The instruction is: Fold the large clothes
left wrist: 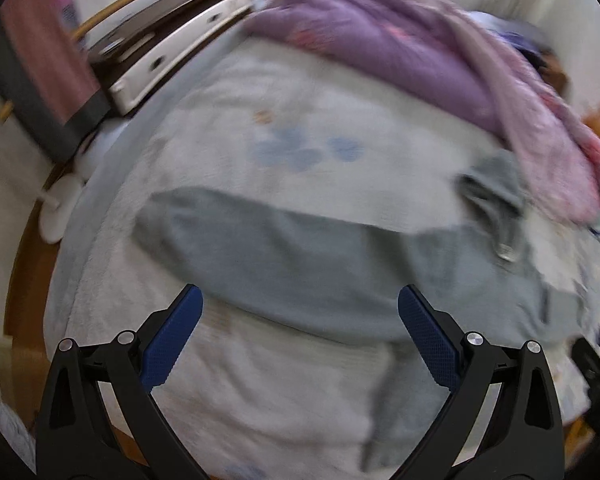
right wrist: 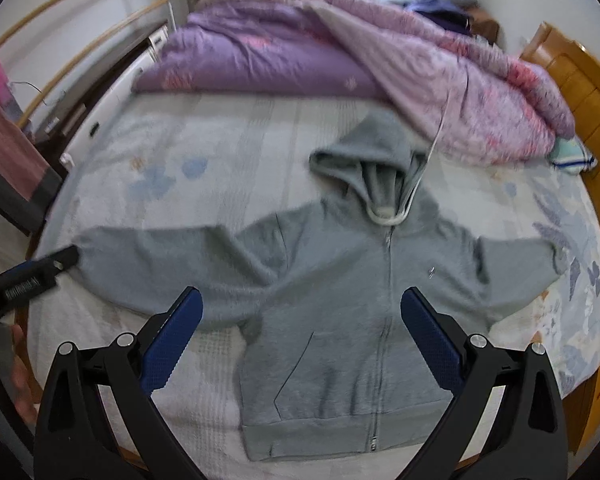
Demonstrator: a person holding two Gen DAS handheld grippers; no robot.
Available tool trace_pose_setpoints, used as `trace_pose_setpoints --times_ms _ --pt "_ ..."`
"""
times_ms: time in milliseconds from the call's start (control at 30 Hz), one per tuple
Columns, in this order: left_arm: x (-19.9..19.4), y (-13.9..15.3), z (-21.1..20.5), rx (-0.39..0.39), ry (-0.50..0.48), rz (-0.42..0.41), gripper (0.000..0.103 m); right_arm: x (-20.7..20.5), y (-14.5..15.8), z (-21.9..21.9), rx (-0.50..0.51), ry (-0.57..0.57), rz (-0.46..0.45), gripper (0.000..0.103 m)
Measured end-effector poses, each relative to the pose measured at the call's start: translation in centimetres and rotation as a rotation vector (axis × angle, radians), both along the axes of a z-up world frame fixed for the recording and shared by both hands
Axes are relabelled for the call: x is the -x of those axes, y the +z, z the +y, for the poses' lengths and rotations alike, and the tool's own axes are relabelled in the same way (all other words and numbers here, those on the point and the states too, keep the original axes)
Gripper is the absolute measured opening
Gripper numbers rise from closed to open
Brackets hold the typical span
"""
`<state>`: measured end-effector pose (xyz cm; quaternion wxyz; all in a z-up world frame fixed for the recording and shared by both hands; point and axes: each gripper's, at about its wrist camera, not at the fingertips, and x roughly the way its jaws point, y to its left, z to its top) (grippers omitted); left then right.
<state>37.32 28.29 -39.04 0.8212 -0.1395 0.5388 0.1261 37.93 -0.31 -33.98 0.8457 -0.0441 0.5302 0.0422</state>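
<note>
White lettering on left gripper [right wrist: 32, 276] body, too blurred to read.

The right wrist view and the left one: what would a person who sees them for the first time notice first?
First, the grey zip hoodie spread flat on the pale bed sheet, front up, sleeves stretched to both sides, hood pointing to the far side. Behind it a crumpled purple and pink quilt fills the far part of the bed. In front, the right claw stands open over the hoodie's body, and the left claw open over one sleeve.
</note>
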Motion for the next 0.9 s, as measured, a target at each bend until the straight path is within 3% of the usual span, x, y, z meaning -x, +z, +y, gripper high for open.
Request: trace_pose_setpoints --times_ms 200,300,400,533,633,700,733,767,800,867,900 --pt "-0.9 -9.0 11.3 -0.017 0.223 0.126 0.098 -1.0 -4.5 -0.4 0.065 -0.046 0.038 0.096" --pt "-1.1 -12.3 15.1 0.026 0.315 0.155 0.098 -1.4 -6.0 -0.7 0.080 -0.056 0.043 0.096" --pt "-1.2 -14.3 17.2 0.062 0.372 0.124 0.097 -2.1 -7.6 -0.8 0.077 -0.060 0.060 0.096" --pt "-2.6 -16.9 18.1 0.028 0.363 0.155 0.097 -2.8 -9.4 -1.1 0.056 -0.047 0.076 0.096" --pt "-3.4 -18.6 18.3 0.046 0.349 0.176 0.065 -3.4 -10.8 -1.3 0.039 -0.047 0.087 0.095" --pt "-3.6 -18.6 18.7 0.064 0.352 0.146 0.055 -3.8 -11.5 -1.5 0.020 -0.041 0.095 0.095" --pt "-3.7 -18.4 18.6 0.062 0.340 0.141 0.038 -4.1 -12.0 -1.6 -0.002 -0.032 0.095 0.092" --pt "-3.6 -17.8 18.4 0.056 0.322 0.130 0.020 -4.3 -12.3 -1.5 -0.017 -0.020 0.096 0.080" --pt "-3.5 -17.2 18.3 0.059 0.307 0.114 0.020 -4.8 -13.0 -1.3 -0.033 0.002 0.108 0.076" --pt "-3.0 -15.3 18.0 0.013 0.303 0.088 0.018 -5.4 -14.4 -1.0 -0.072 0.039 0.130 0.054" --pt "-2.3 -13.7 17.9 -0.015 0.307 0.062 0.018 -5.6 -15.1 -0.8 -0.089 0.058 0.144 0.048"
